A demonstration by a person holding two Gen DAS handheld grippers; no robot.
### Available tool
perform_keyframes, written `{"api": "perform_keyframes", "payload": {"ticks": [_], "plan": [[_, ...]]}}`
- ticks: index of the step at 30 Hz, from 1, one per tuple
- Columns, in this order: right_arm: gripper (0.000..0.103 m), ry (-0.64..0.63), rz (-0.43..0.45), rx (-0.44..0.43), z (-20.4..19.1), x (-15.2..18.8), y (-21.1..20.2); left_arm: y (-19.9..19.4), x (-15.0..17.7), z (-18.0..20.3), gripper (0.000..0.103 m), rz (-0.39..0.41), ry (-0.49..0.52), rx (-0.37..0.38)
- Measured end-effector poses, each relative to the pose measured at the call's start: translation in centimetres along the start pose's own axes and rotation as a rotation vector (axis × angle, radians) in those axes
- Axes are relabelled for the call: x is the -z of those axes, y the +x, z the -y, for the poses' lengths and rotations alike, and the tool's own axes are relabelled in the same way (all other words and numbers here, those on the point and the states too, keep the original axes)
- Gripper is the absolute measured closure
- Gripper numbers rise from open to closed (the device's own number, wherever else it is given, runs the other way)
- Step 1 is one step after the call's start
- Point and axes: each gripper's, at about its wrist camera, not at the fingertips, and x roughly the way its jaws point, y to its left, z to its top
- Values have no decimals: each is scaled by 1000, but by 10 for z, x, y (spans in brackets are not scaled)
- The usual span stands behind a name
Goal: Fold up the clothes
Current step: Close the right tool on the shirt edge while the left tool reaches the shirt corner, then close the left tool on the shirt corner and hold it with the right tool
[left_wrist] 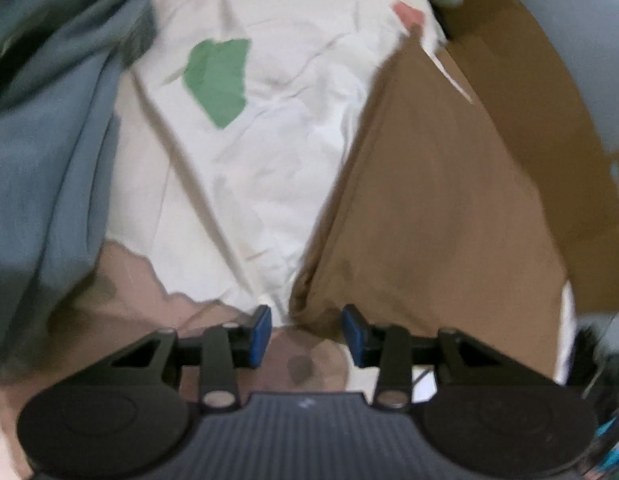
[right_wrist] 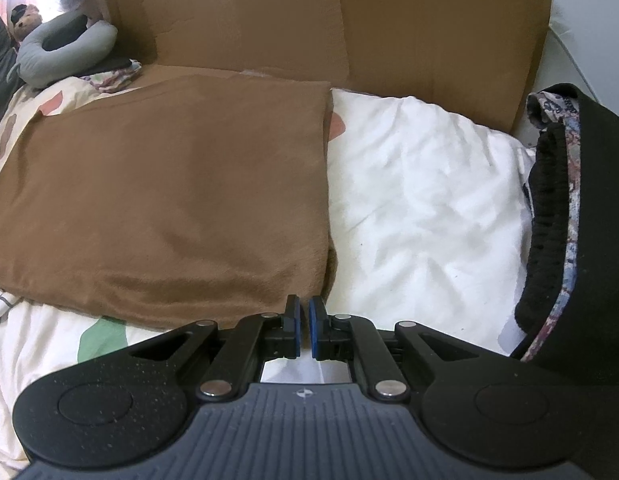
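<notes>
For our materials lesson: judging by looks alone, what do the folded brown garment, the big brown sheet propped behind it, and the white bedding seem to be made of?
Brown garment: soft, matte fabric, possibly brushed or fleecy, with a faint nap and rounded folded edges.
Brown sheet: cardboard, flat and stiff, with a straight crease and cut edges.
White bedding: thin woven cloth, probably cotton, matte and finely wrinkled.

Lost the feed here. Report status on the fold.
Left tool open at brown garment's corner, nothing gripped. Right tool shut, empty, at its near edge. Black garment lies right, clear.
</notes>
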Motion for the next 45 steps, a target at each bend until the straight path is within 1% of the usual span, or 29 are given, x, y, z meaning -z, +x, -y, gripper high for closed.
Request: {"api": "perform_keyframes", "payload": {"ticks": [3,6,9,13,15,19,21,24,29,32,33,34,36,37,40,45], "plan": [[99,-2,0,-14,-3,0,0,2,-1,-8,60,2,-77,58],[99,-5,0,-21,-5,1,0,8,-1,-13,51,-12,-138,110],[99,5,-4,-27,-5,1,0,16,-5,-20,51,-13,-187,122],[99,4,-2,-41,-6,0,-1,20,-7,-25,51,8,-270,185],[99,4,-2,-45,-6,0,-1,19,-9,-22,51,10,-276,213],[99,12,-6,-54,-5,1,-1,17,-13,-14,51,7,-253,278],[99,12,-7,-58,-5,1,-1,17,-14,-11,51,10,-238,293],[99,9,-6,-59,-6,1,-1,19,-16,-6,51,18,-216,283],[99,1,-1,-55,-9,-1,-2,33,-18,0,52,1,-136,215],[99,13,11,-48,-9,-3,-3,33,-16,-3,67,13,-114,188],[99,29,15,-45,-9,-3,-3,32,-15,-5,77,19,-102,176],[99,44,20,-42,-9,-4,-4,29,-14,-6,84,27,-96,165],[99,65,33,-50,-10,-6,-6,23,-12,-8,87,46,-92,146],[99,61,37,-54,-13,-7,-6,21,-11,-8,90,55,-91,141],[99,58,41,-68,-19,-9,-6,17,-10,-8,93,77,-83,130],[99,62,48,-106,-34,-14,-5,12,-9,-3,95,82,-42,96]]}}
